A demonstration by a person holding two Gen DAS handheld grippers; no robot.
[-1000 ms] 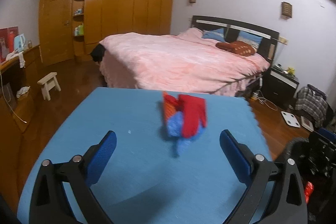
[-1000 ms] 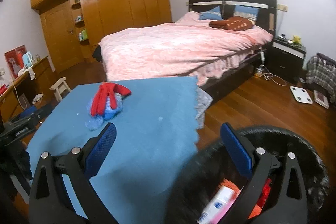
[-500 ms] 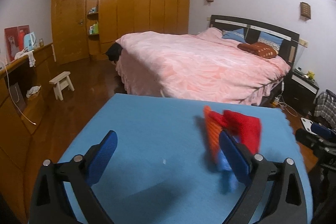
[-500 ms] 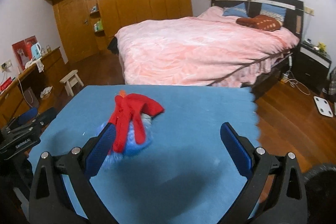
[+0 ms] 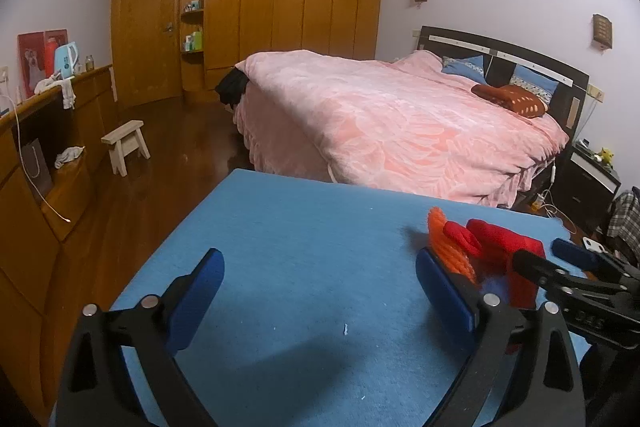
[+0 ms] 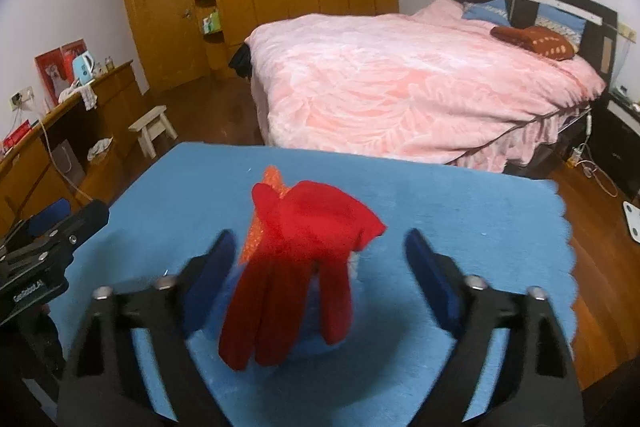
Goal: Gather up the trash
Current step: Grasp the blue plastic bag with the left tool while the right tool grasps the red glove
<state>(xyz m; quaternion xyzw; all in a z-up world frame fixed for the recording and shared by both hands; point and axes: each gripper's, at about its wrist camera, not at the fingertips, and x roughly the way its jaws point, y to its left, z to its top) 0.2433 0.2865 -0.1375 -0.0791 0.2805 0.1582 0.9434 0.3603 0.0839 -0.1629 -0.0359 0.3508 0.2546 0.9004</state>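
between the spread right claw [image 6: 316,267] tips: red glove [image 6: 296,267].

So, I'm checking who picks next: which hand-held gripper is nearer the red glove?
Right. The right hand-held gripper straddles the red glove; the left hand-held gripper sits beside it.

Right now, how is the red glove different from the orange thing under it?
The red glove lies on top; the orange net is mostly hidden beneath it, with only an edge peeking out. The glove looks smooth and soft, while the net has a bumpy mesh texture. The glove shows much more of itself than the net does. Both sit in one pile on the blue mat, between the fingers of the open right claw.
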